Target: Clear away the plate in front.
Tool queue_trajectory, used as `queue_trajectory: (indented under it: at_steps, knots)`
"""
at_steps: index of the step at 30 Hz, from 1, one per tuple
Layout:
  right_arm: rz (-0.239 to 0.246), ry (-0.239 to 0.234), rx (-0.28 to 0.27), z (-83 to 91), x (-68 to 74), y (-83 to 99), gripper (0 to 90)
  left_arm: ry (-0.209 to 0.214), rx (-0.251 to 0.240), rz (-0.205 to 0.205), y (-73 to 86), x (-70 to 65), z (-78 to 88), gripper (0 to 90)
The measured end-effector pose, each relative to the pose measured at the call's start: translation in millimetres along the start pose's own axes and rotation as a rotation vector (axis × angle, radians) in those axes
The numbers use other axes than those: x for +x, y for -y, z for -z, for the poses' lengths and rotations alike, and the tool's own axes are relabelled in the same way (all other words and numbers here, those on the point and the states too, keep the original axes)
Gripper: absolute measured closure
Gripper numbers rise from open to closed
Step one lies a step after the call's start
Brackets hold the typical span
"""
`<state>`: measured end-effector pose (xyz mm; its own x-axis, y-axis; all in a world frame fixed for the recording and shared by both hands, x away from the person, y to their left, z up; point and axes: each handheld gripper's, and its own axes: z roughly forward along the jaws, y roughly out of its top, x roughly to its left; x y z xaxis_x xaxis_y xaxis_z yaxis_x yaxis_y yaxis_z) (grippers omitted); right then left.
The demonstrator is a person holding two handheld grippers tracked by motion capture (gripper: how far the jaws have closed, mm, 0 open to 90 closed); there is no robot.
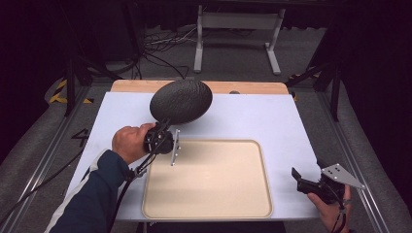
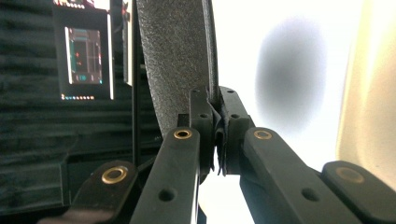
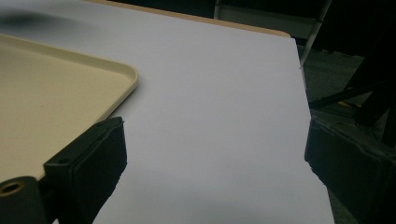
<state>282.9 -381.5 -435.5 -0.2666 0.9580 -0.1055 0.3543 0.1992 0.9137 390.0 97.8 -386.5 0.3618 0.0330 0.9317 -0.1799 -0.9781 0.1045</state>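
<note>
High view: left gripper [image 1: 163,132] clamped on plate [image 1: 180,101] rim, lifted near tray [image 1: 209,204] far-left corner, likely for placing; right gripper [image 1: 311,184] wide open, empty.

A white worktop [image 1: 272,116] carries a shallow beige tray [image 1: 209,179] at its near centre. The tray's bed is bare. A dark textured oval plate [image 1: 180,101], clamped by its rim in the left gripper [image 1: 163,138], hangs above the worktop's far left, just beyond the tray's far-left corner, blocking that approach. The right side of the worktop lies bare, where the right gripper [image 1: 311,182] rests with jaws wide apart near the edge.
</note>
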Motion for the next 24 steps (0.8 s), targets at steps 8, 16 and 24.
queue_trajectory:
  at_steps: [8, 16, 24]
  knots:
    - [0.003, 0.0, 0.0, 0.6, 0.6, -0.7, 6.2, -0.003, -0.063, -0.021, -12.2, -4.9, 32.2, 86.9]
    - [0.003, 0.002, -0.002, 1.4, 0.9, -1.2, 6.2, 0.016, -0.115, -0.045, -23.7, -18.3, 55.5, 86.7]
    - [0.003, 0.001, -0.002, 1.2, 0.7, -0.7, 6.1, 0.048, -0.168, -0.091, -37.8, -42.6, 77.8, 86.6]
